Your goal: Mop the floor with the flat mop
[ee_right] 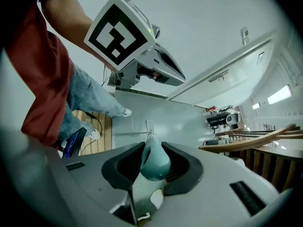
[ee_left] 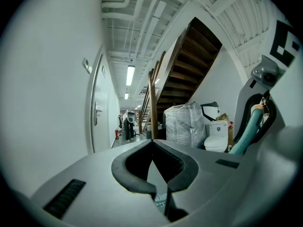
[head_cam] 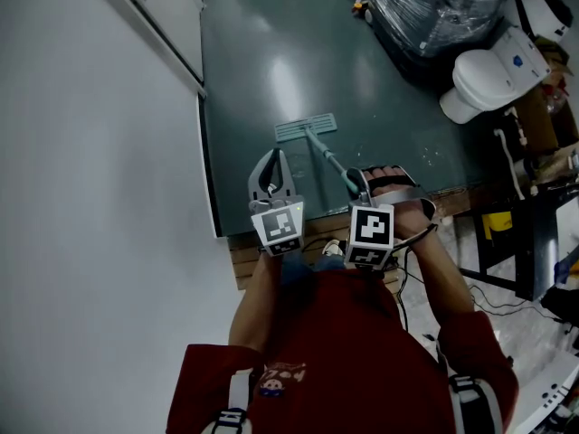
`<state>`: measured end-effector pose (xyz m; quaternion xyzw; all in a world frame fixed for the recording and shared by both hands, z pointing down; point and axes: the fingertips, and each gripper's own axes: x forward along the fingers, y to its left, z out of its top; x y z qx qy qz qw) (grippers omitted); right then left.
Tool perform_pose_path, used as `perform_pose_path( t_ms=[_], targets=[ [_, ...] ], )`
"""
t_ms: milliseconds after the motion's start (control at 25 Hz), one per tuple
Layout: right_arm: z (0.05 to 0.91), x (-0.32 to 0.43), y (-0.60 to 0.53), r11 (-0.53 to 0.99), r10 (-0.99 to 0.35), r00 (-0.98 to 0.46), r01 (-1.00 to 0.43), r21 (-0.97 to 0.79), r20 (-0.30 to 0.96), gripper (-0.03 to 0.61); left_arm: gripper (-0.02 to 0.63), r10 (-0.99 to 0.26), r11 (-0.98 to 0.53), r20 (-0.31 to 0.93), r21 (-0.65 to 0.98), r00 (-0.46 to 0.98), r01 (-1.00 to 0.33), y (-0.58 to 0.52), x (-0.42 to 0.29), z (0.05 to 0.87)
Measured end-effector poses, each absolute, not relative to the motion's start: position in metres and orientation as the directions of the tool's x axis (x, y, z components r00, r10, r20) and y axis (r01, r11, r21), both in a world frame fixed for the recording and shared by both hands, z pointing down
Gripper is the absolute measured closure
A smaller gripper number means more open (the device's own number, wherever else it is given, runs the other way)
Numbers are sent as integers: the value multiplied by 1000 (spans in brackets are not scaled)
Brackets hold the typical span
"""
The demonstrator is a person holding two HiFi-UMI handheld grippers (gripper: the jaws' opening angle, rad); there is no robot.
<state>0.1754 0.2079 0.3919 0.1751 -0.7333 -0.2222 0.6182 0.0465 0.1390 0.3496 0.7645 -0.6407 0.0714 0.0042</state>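
Scene: seen from above, a person in a red top stands at the edge of a dark grey-green floor (head_cam: 271, 61), with a white wall (head_cam: 90, 152) at the left and a white toilet (head_cam: 493, 75) far to the right.
Flat mop: its pale head (head_cam: 306, 127) lies flat on the floor ahead of the person. The teal handle (head_cam: 327, 158) slants from it back up towards the right side.
Right gripper (ee_right: 152, 150): its two dark pads pinch the top of the handle, which fills the hollow between them. Beyond the jaws, the head shows small on the floor.
Left gripper (ee_left: 152, 143): its jaws are pressed together with nothing between them. It sits just beside the handle, on its left, not touching it.
Why held this way: gripping high on the handle likely gives reach and lets the head stay flat while being pushed. One gripper alone steers it.
Likely step: a one-handed mopping stroke, with much floor beyond the head.
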Motion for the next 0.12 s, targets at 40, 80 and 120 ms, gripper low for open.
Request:
perform_pose_path(
  t_ms=[40, 80, 120],
  targets=[
    [390, 176, 208, 840, -532, -175, 17, 543, 828, 462, 598, -979, -182, 109, -87, 172, -980, 139, 48, 349],
    [389, 176, 208, 839, -533, -176, 17, 544, 828, 460, 598, -979, -184, 103, -88, 174, -979, 140, 48, 347],
    [387, 176, 208, 838, -534, -177, 17, 545, 827, 460, 598, -980, -185, 97, -89, 176, -979, 140, 49, 346]
  ],
)
